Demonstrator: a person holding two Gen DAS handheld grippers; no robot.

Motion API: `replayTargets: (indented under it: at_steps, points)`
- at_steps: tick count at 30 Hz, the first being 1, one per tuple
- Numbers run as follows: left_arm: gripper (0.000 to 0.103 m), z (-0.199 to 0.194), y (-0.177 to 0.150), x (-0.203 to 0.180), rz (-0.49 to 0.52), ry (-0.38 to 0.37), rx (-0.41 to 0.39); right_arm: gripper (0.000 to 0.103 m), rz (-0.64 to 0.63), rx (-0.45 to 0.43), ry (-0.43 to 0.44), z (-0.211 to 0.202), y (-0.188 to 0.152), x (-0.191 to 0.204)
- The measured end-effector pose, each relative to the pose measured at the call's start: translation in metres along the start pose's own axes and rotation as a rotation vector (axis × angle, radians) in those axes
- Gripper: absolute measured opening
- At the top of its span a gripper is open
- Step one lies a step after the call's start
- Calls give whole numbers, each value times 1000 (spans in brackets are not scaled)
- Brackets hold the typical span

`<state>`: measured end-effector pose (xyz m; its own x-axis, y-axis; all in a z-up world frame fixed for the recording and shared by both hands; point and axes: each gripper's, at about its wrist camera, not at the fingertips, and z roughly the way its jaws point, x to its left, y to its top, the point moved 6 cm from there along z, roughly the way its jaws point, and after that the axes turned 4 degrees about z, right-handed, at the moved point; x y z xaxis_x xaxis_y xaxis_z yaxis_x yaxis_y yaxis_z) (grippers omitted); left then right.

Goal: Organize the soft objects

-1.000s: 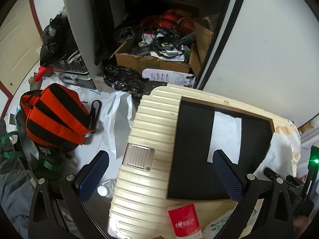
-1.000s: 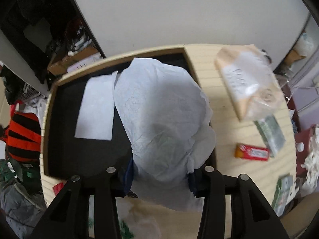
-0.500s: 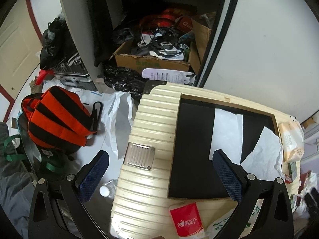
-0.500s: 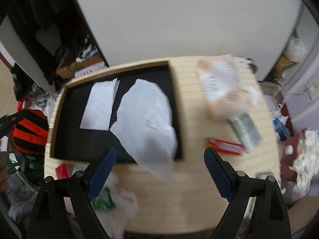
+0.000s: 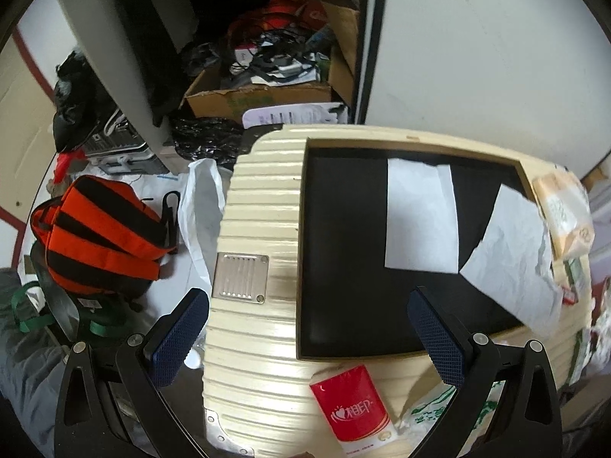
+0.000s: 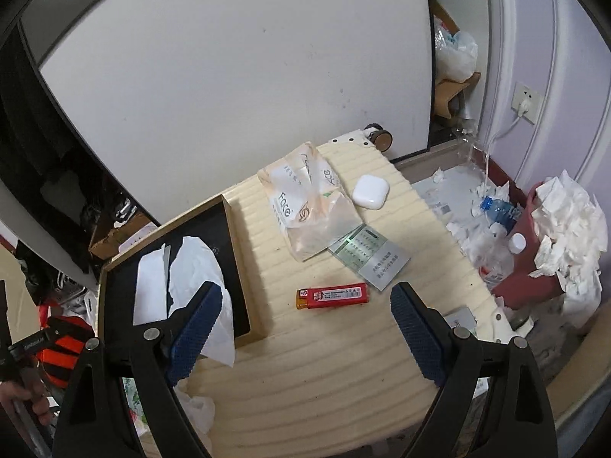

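Two white tissues lie on a black tray on a cream ribbed suitcase. The flat tissue lies in the tray's middle. The crumpled tissue lies at the tray's right edge, partly over the rim; it also shows in the right wrist view. A "Face" tissue pack lies on the suitcase. My left gripper is open and empty above the tray's near edge. My right gripper is open and empty above the suitcase, near a red lighter.
A red tissue packet lies at the suitcase's near edge. White earbud case, a grey box. A red bin full of tissues and bottles stand right. An orange-black bag and a cluttered cardboard box lie left and behind.
My right gripper opened and let go of the crumpled tissue, which now lies on the tray's right edge. It then pulled back and swung right. The left gripper hardly moved.
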<state>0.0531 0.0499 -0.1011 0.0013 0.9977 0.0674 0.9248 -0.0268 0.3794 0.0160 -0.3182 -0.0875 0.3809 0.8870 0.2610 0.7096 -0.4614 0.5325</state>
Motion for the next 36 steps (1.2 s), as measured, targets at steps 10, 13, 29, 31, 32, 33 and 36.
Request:
replayTargets:
  at_steps: [10, 13, 29, 31, 32, 33, 36]
  points:
    - [103, 9, -5, -5, 35, 13, 33, 90, 25, -29, 14, -5, 5, -5]
    - [103, 9, -6, -5, 32, 12, 31, 90, 45, -22, 15, -4, 5, -8]
    - [103, 4, -3, -1, -2, -39, 17, 90, 77, -39, 20, -7, 8, -13]
    - [103, 3, -3, -2, 7, -28, 16, 90, 77, -40, 19, -8, 8, -13]
    - [103, 4, -3, -2, 12, -21, 15, 90, 76, -41, 19, -8, 8, -13]
    - [103, 4, -3, -3, 17, -16, 16, 90, 75, -43, 17, -8, 9, -14]
    - [103, 4, -3, -4, 20, -17, 15, 90, 83, -45, 20, -8, 9, -15]
